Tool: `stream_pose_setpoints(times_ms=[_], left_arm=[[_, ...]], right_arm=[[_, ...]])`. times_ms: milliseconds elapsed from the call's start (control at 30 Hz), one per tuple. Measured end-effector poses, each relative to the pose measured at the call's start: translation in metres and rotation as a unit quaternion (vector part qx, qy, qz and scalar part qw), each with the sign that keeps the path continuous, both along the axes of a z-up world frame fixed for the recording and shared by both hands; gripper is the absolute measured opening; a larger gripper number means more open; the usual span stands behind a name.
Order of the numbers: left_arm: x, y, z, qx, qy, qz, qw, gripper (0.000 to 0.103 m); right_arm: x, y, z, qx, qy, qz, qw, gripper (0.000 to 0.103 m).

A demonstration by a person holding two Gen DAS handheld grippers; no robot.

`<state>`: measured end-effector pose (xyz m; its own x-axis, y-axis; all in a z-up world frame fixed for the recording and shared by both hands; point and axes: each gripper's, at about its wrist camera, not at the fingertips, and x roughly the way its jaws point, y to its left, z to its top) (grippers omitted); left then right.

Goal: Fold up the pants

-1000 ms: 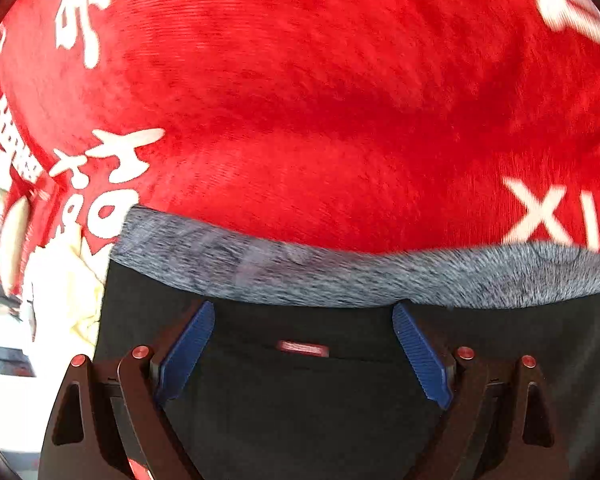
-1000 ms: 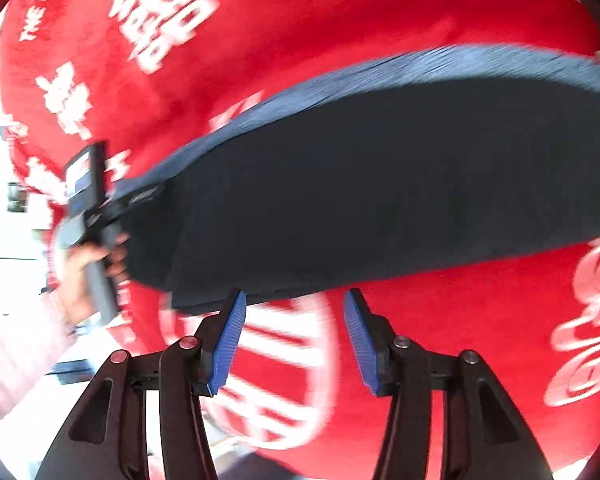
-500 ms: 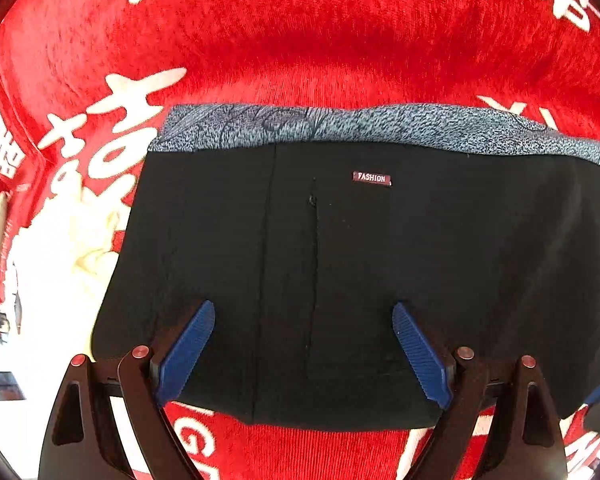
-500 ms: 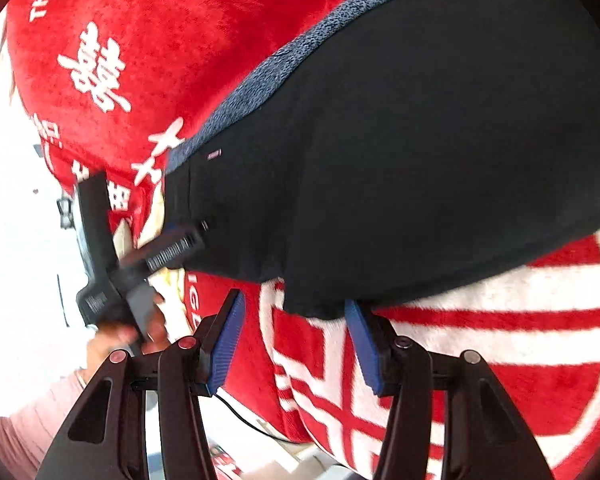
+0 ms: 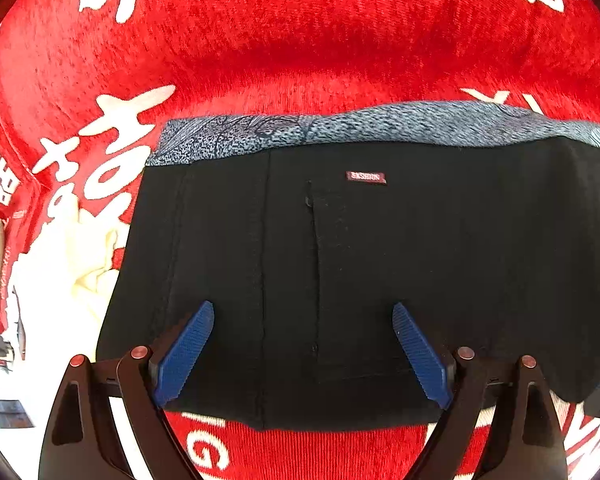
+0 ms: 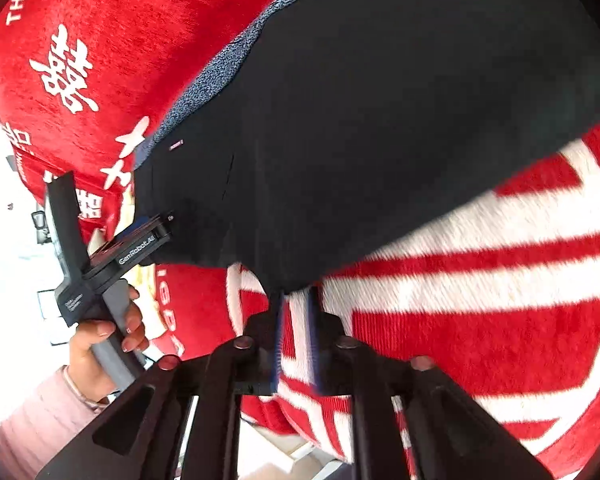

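"GenRobot.AI" in white on the left gripper (image 6: 162, 226) arm, small red label (image 5: 366, 177) on the black pants (image 5: 340, 272) — lettering blurred, white Chinese characters on the red blanket (image 6: 84, 40) — "THE" partly cut off.

- Both views bright, daylight-like; red plush blanket with white characters (image 5: 300, 40) strongly saturated.
- Left edge of each view blown out to white, so light seems to come from that side.
- Black folded pants with grey speckled waistband (image 5: 360, 260) read as a near-flat dark mass; seams faint, small label text soft.
- Right wrist view: white and red stripes near right smeared w/ motion blur; pink-sleeved hand (image 6: 100, 336) at left reasonably sharp.
- Fisheye bends edges hard; dark vignette in corners of both pics.
- Shadows soft, only a thin one under pants' near hem.
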<state>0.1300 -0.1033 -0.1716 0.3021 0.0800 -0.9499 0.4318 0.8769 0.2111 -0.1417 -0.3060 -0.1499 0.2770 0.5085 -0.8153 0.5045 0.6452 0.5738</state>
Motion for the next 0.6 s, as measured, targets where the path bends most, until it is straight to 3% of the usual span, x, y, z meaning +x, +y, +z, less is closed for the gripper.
stream_pose_setpoints(times_ms=[133,300,433,533,600], left_arm=[[-0.019,-0.022,0.022,-0.043,0.014,-0.024,0.9987,0.092],[-0.047,-0.084,0.035,-0.097,0.036,-0.07,0.9922,0.092],[-0.062,-0.125,0.019,-0.097,0.053,-0.083,0.9904,0.092],[-0.069,-0.131,0.004,-0.085,0.046,-0.08,0.992,0.098],[-0.064,-0.125,0.004,-0.091,0.053,-0.072,0.9917,0.1]], right_arm=[[-0.013,-0.024,0.03,-0.047,0.002,0.015,0.999,0.028],[-0.004,-0.075,0.074,-0.16,-0.028,-0.002,0.987,0.028],[0.014,-0.105,0.074,-0.198,-0.029,0.004,0.98,0.028],[0.013,-0.126,0.052,-0.23,0.012,0.013,0.973,0.027],[0.002,-0.149,0.053,-0.193,0.003,-0.051,0.98,0.025]])
